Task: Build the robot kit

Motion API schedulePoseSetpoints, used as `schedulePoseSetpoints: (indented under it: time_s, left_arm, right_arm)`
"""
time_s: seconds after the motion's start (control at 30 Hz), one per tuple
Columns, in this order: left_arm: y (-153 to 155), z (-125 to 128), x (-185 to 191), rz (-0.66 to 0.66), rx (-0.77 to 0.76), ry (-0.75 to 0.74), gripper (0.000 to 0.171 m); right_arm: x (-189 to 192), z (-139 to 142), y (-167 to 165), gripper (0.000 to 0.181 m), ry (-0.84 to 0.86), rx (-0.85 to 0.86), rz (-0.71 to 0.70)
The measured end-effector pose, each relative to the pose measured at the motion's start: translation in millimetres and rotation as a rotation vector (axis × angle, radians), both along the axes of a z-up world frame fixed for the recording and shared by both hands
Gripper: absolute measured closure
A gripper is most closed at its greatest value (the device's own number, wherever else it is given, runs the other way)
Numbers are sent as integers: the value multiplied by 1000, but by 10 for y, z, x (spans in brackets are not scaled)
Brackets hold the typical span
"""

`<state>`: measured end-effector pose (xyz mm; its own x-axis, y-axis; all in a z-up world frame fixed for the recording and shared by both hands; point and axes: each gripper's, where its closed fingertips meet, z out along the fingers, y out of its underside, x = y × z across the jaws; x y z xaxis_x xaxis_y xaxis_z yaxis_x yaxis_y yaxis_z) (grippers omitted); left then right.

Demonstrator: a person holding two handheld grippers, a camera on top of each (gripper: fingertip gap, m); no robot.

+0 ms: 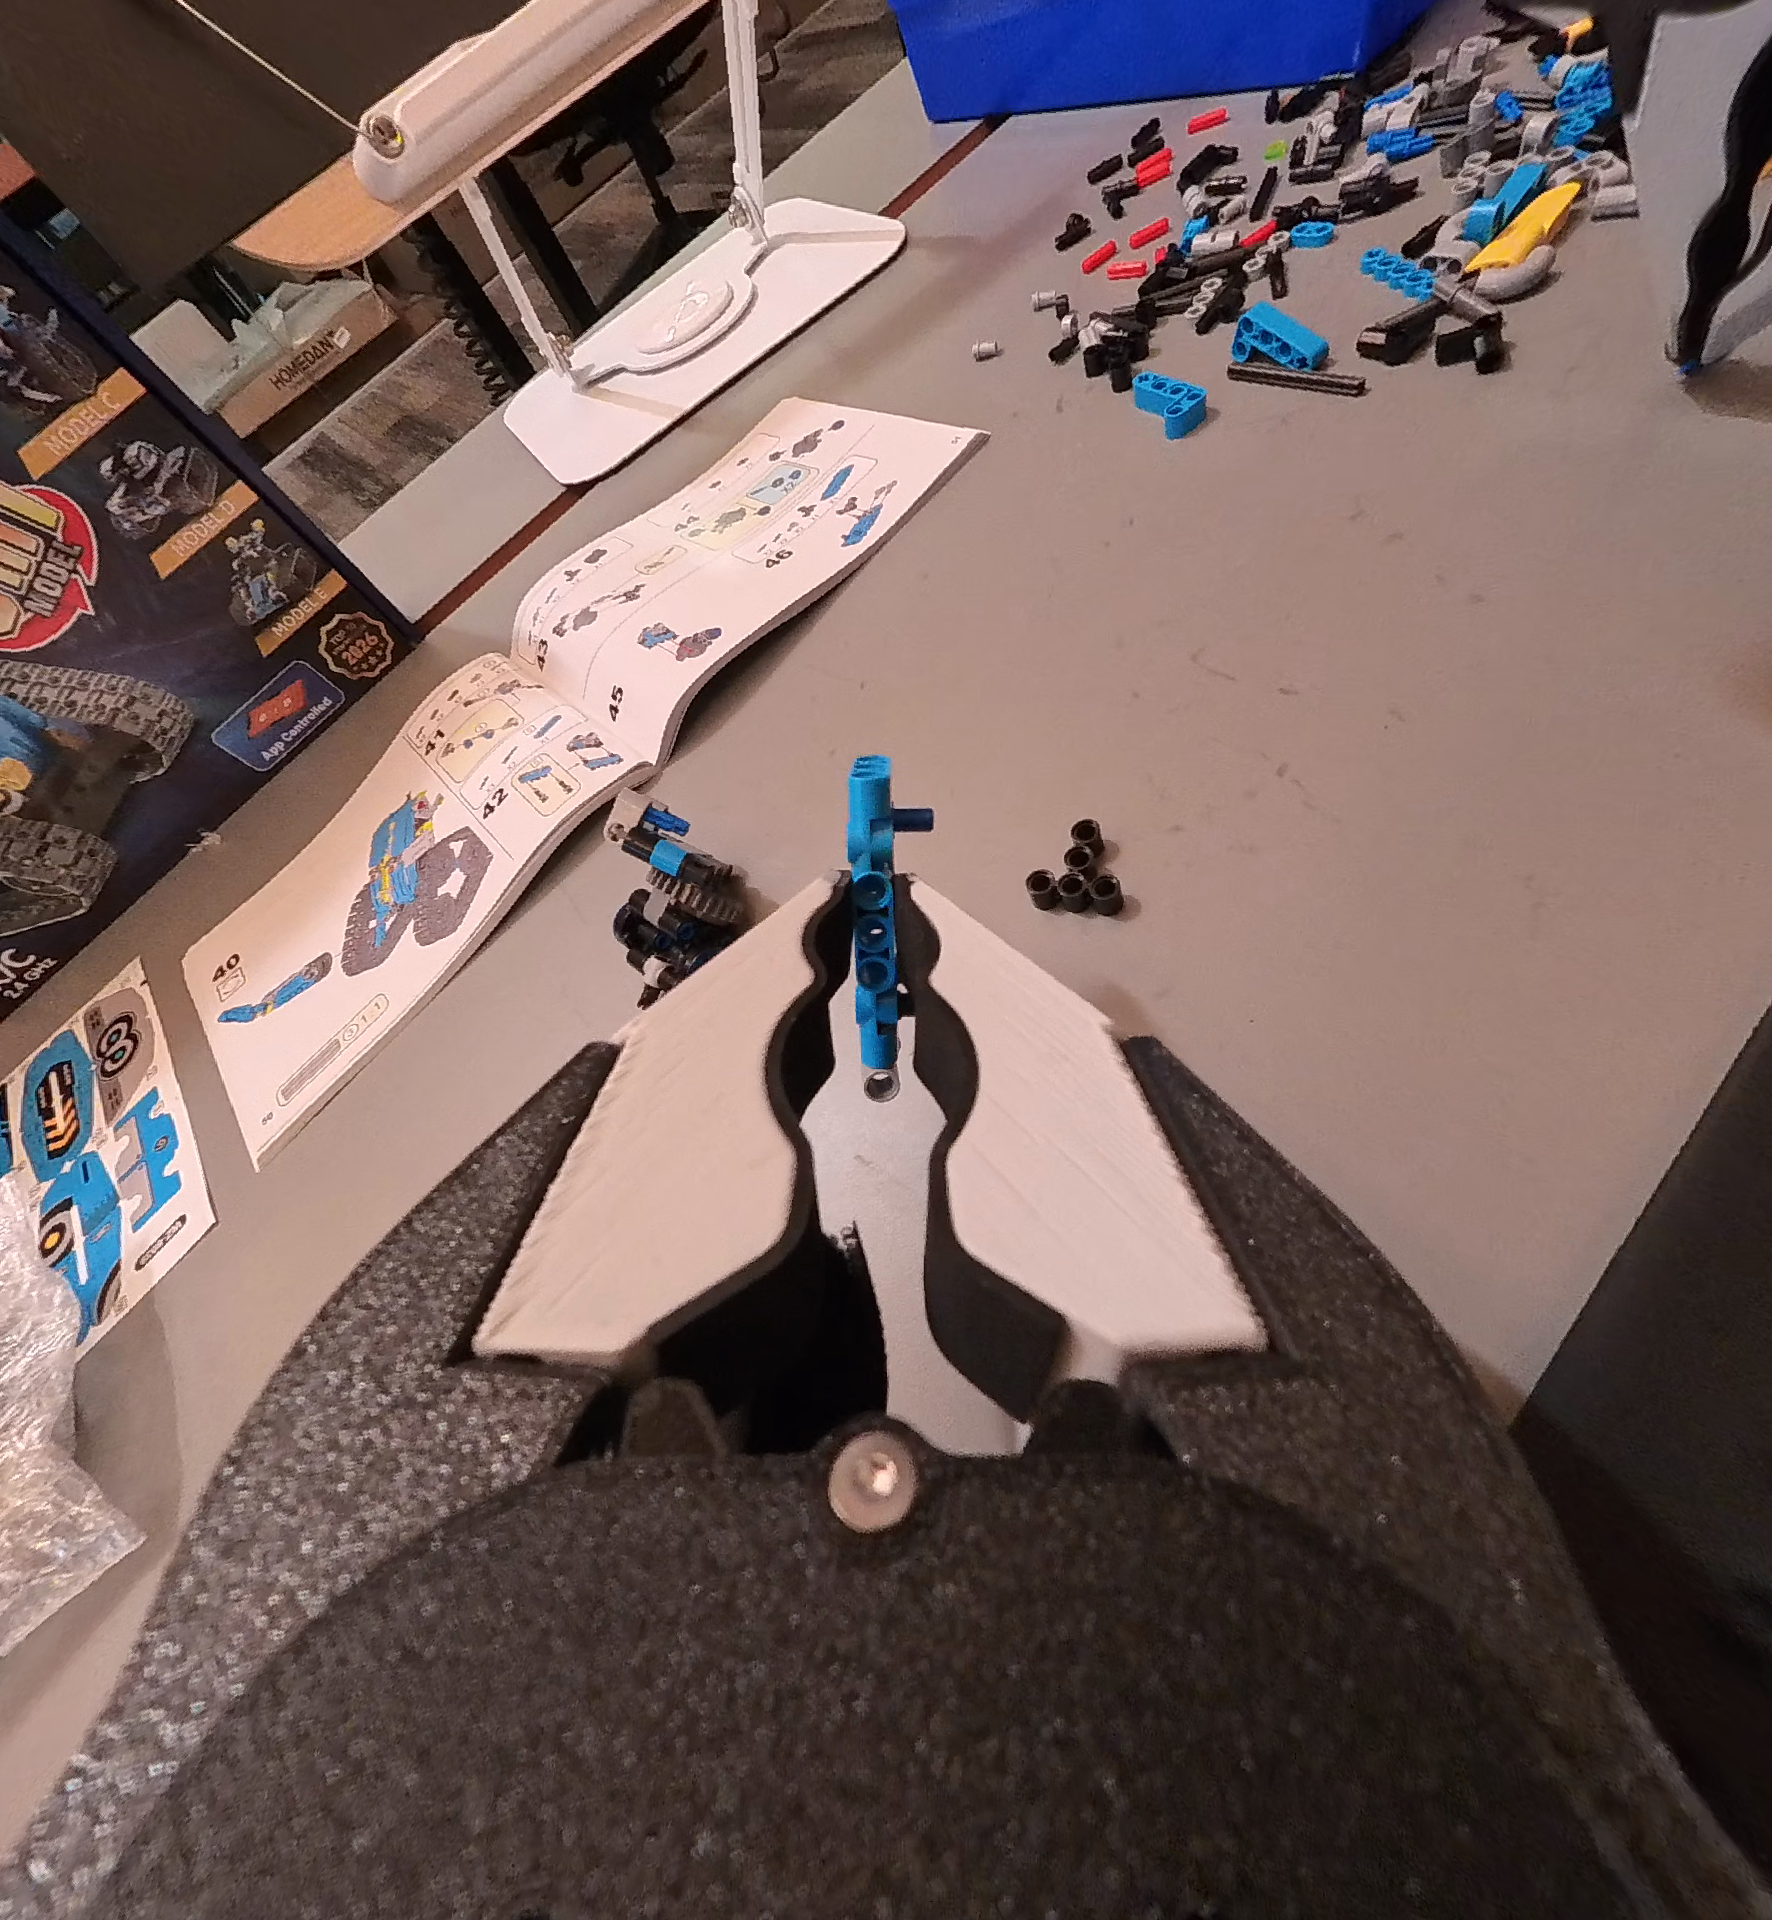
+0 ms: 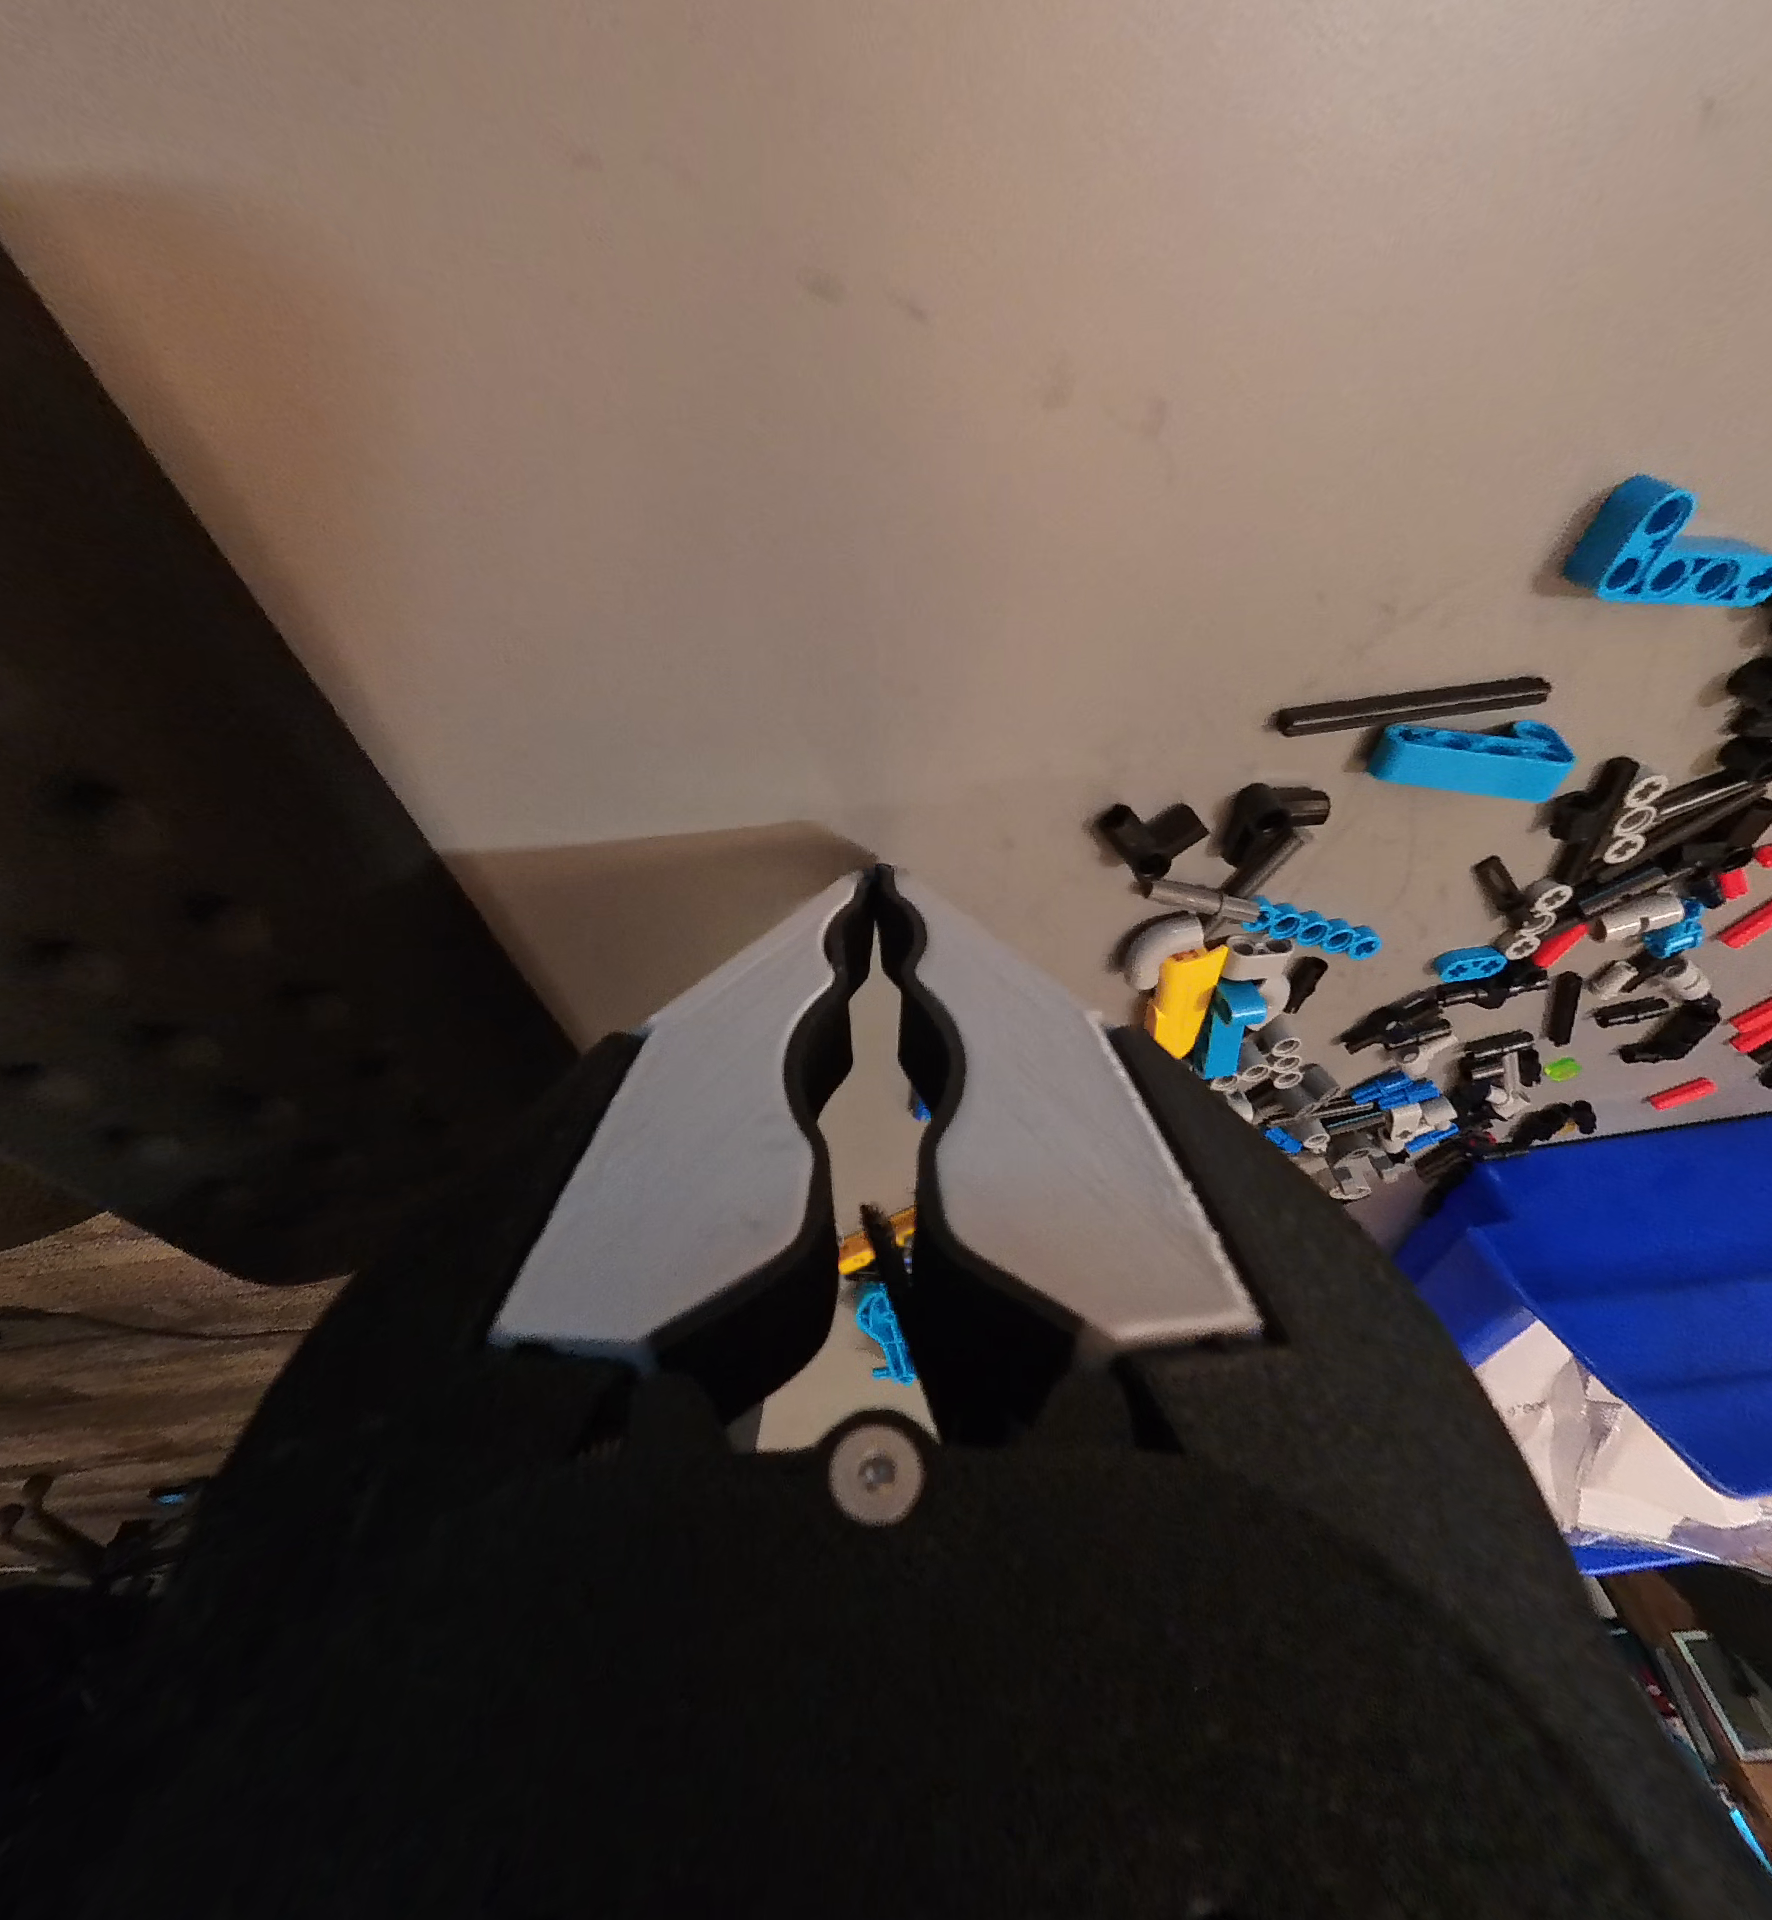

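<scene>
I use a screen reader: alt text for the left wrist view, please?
The left claw is shut on a blue beam, above a grey table. An open instruction booklet lies left, loose building pieces farther off.

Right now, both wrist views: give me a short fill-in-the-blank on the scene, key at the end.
1. The left gripper is shut on a ____ beam.
2. The booklet on the table lies ____.
3. The right gripper holds ____.
4. The bin beside the loose parts is ____.

Missing: blue; open; nothing; blue
</scene>
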<state>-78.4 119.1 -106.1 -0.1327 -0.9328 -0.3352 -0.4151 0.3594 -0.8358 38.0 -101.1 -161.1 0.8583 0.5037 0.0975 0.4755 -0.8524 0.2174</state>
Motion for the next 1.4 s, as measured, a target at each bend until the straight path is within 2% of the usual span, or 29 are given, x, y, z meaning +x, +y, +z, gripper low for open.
schedulePoseSetpoints:
  time_s: [0.1,0.17,0.43,0.67,0.93,1.0,1.13,1.23,1.33,1.4]
  left_arm:
    - [-6,-5,-1,-2,6,2,164]
    - [-9,-4,-1,-4,6,1,164]
    - [-22,-13,-4,-10,7,5,164]
    - [-38,-26,0,-16,25,10,164]
    - [-28,-23,0,-12,24,8,164]
    - [-25,-17,1,-11,23,5,164]
    - [-44,-3,1,-21,6,-2,164]
    - [-142,118,-3,-66,-181,-46,164]
    - [-266,252,-13,-134,-516,-65,165]
    - [-313,307,-29,-181,-703,-56,165]
  right_arm:
    - [-5,-13,0,180,-4,8,3]
    - [-33,1,27,170,16,34,1]
    - [-5,146,-8,156,106,188,-30]
    - [45,142,-18,160,203,364,-89]
    - [72,8,-12,165,249,380,-115]
    - [61,-20,-29,176,262,364,-118]
    - [17,40,41,176,291,414,-110]
    - [-114,218,240,177,336,529,-85]
    - [-558,646,752,177,459,796,-33]
    - [-863,871,1102,178,435,958,31]
